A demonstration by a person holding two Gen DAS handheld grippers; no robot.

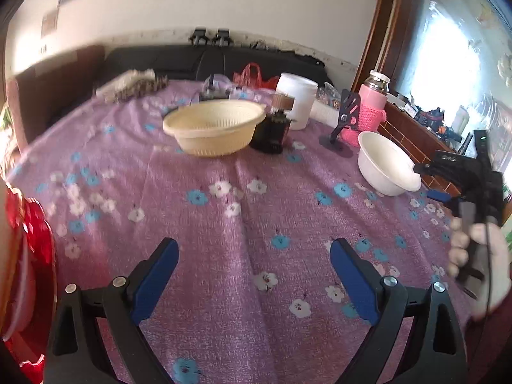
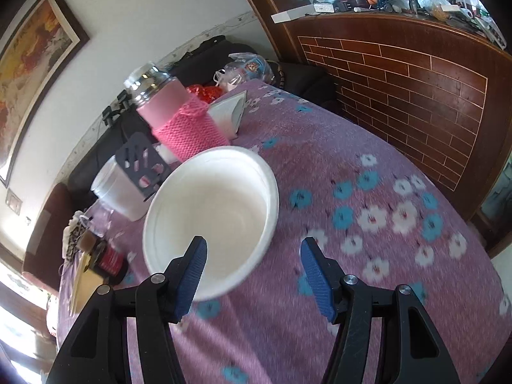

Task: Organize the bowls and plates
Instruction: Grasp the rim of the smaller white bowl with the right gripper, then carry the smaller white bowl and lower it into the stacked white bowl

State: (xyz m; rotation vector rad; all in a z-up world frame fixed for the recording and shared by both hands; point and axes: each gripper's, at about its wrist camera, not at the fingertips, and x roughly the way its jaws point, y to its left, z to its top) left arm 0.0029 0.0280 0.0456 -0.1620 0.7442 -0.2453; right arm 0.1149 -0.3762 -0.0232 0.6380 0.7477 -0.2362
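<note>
We see the white bowl standing upright on the tabletop with the purple flowered cloth, just in front of the pink bottle. Our right gripper has its fingers apart, and the left finger is over the bowl's rim. Farther left stands the cream bowl. Our left gripper, fingers apart too, hovers above the cloth, holding nothing. A red plate is at the left edge.

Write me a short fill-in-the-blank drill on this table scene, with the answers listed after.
1. The right gripper hovers open at the rim of the ___ bowl.
2. The bottle behind that bowl wears a knitted ___ sleeve.
3. The left gripper is open and holds ___.
4. The cream bowl rests on a ___ floral tablecloth.

Answers: white; pink; nothing; purple
</note>
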